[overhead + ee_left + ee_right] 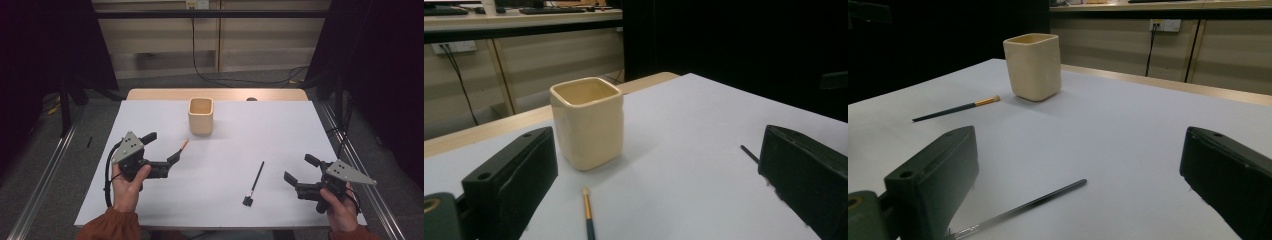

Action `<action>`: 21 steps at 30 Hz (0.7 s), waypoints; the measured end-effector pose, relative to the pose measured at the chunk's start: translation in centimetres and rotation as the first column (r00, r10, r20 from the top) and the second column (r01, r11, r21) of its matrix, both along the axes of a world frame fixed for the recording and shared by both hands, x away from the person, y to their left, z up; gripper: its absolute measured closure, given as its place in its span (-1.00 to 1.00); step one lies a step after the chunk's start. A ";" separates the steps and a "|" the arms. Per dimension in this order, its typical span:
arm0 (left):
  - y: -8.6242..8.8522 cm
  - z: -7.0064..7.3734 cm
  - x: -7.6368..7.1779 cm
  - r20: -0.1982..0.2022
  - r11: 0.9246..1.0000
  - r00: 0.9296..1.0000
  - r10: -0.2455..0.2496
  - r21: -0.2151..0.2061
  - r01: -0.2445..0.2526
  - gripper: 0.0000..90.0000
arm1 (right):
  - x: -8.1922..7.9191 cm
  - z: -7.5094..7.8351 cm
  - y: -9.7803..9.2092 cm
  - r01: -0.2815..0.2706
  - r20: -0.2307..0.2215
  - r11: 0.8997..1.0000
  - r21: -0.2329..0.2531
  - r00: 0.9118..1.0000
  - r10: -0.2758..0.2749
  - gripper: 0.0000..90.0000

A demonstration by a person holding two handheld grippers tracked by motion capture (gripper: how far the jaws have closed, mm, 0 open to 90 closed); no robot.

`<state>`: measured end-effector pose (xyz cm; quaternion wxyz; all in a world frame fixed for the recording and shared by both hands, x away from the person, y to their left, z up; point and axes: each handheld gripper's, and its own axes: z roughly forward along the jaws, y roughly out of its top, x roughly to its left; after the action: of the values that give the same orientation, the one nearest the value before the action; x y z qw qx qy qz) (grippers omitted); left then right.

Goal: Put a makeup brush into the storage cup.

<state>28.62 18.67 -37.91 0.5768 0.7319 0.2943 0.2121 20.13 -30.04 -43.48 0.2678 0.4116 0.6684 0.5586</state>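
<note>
Sitting toward the far edge of the white table surface [225, 175] is a cream square ceramic cup [201, 115], upright and open at the top. A thin dark-handled paintbrush with a gold ferrule and pale tip [181, 148] lies just in front of the cup, on its left side, tip pointing at the cup but not touching it. The left gripper [162, 148] hangs over the left part of the surface with its jaws spread wide, the brush handle lying between them, nothing gripped. Over by the near right corner, the right gripper [301, 169] is also wide open and empty. A black flat-headed brush [254, 182] lies just left of it, near the front edge.
</note>
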 end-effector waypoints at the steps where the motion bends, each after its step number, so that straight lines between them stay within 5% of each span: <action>1: 0.0 0.0 0.0 0.000 1.000 1.000 0.000 0.000 0.000 -0.94 | 0.0 0.0 0.0 0.000 0.000 1.000 0.000 1.000 0.000 -0.97; 6: 0.2 0.2 1.4 0.021 1.000 0.999 0.025 -0.013 -0.025 -0.96 | 0.1 0.0 0.1 -0.001 0.001 1.000 -0.014 1.000 0.001 -0.96; 21: -0.1 0.6 5.3 -0.026 0.999 0.999 0.027 0.025 -0.026 -0.97 | 0.1 -0.1 0.1 -0.001 -0.004 1.000 -0.023 1.000 0.001 -0.96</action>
<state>33.89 18.56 -37.27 0.5611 0.7376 0.3088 0.2137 20.25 -29.93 -43.60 0.2709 0.4091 0.6755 0.5504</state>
